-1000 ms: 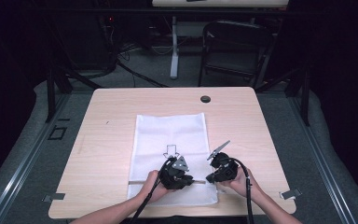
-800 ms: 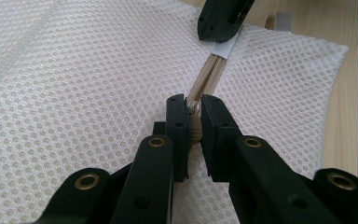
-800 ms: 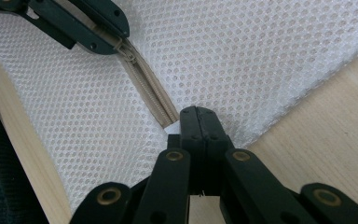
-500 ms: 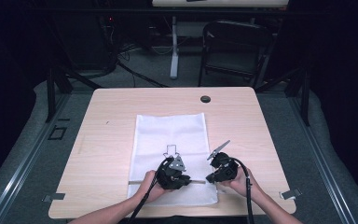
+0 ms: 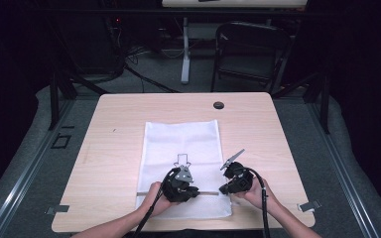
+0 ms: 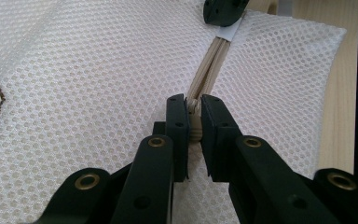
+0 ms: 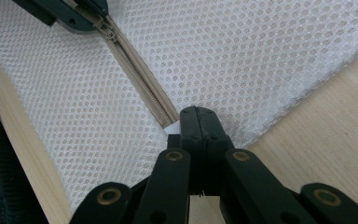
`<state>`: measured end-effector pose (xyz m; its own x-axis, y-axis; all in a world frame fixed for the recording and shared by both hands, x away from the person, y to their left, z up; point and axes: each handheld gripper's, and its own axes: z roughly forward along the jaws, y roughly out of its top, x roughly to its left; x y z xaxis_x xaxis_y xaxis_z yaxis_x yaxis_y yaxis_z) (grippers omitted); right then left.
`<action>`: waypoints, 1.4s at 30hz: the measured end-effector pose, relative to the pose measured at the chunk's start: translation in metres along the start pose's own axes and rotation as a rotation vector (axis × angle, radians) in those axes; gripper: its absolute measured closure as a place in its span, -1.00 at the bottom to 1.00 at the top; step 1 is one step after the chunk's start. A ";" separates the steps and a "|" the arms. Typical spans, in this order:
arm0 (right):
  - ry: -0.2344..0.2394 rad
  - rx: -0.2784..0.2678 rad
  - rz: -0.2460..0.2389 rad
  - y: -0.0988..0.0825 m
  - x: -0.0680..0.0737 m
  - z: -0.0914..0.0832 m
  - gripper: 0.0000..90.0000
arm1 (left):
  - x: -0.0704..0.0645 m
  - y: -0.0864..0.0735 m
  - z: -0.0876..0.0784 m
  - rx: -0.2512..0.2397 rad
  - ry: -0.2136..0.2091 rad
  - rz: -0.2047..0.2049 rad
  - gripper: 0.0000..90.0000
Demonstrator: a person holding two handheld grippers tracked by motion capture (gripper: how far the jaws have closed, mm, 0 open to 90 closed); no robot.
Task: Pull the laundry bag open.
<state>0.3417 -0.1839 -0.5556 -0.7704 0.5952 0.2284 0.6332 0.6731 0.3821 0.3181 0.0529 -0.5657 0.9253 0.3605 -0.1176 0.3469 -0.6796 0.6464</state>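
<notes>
Two tools [image 5: 206, 188] — low, on zipper [image 6: 209, 65]

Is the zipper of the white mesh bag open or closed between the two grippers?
Closed there: the zipper teeth lie meshed from the left gripper to the right gripper.

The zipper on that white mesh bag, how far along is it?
Done: both grips are set. The right gripper pinches the white tab at the zipper end; the left gripper clamps the slider. In hand: holding taut. Left: running the slider along the mesh bag.
</notes>
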 end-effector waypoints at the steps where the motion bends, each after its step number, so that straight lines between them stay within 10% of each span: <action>1: 0.003 -0.001 0.002 0.000 0.000 0.000 1.00 | 0.000 0.000 0.000 0.001 -0.001 -0.001 0.83; 42: 0.009 0.004 -0.002 0.001 -0.001 0.000 1.00 | 0.013 -0.025 -0.024 0.047 0.023 -0.023 0.83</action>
<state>0.3429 -0.1841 -0.5557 -0.7725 0.5897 0.2356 0.6317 0.6760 0.3794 0.3178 0.0897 -0.5648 0.9134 0.3908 -0.1140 0.3754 -0.7001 0.6074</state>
